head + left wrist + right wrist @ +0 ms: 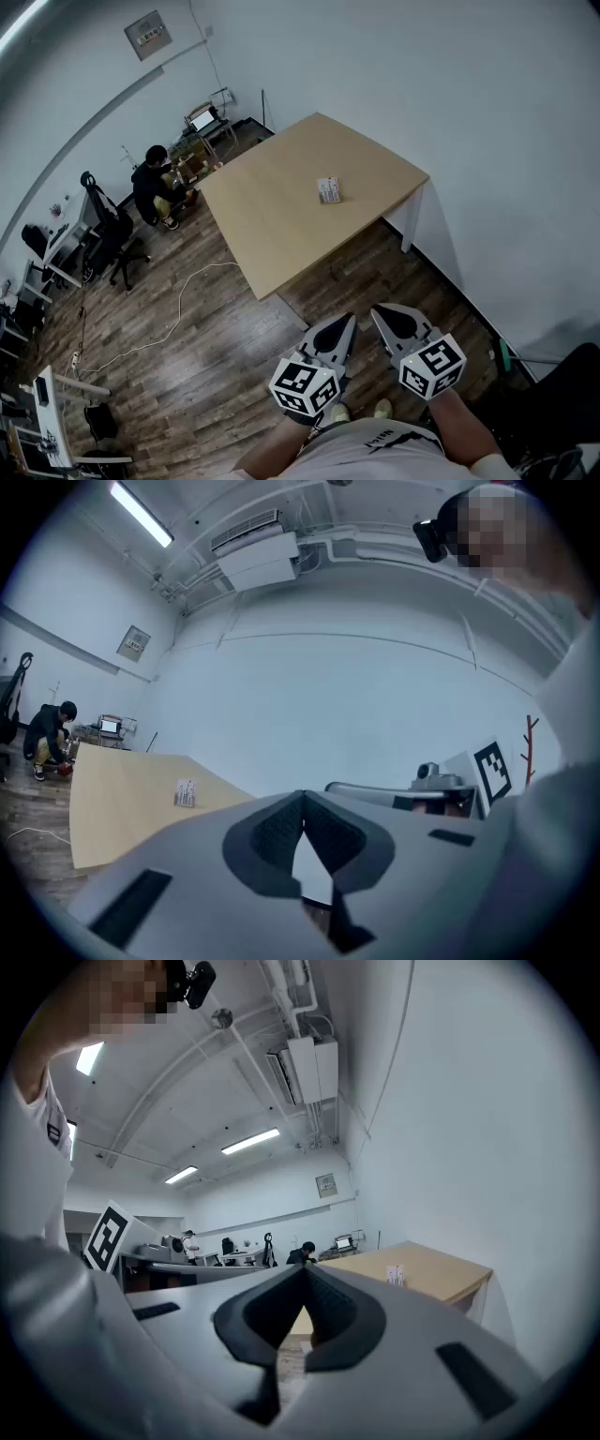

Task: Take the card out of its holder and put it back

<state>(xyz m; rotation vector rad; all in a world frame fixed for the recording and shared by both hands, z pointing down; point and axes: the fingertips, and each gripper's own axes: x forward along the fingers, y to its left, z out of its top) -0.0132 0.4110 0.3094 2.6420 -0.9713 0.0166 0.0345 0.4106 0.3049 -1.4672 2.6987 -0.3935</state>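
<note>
A small card holder with a white card [329, 190] stands near the middle of the light wooden table [281, 225]. It also shows far off in the left gripper view as the card holder [186, 793] and in the right gripper view as the card holder [395, 1275]. My left gripper [351, 322] and right gripper [377, 313] hang side by side over the floor, well short of the table's near edge. Both have their jaws closed tip to tip with nothing between them.
A person [153, 183] crouches on the floor by a small stand with a laptop [202, 120] beyond the table's far corner. Office chairs [108, 234] and desks line the left. A white cable [178, 309] trails across the wooden floor. A white wall runs close along the table's right side.
</note>
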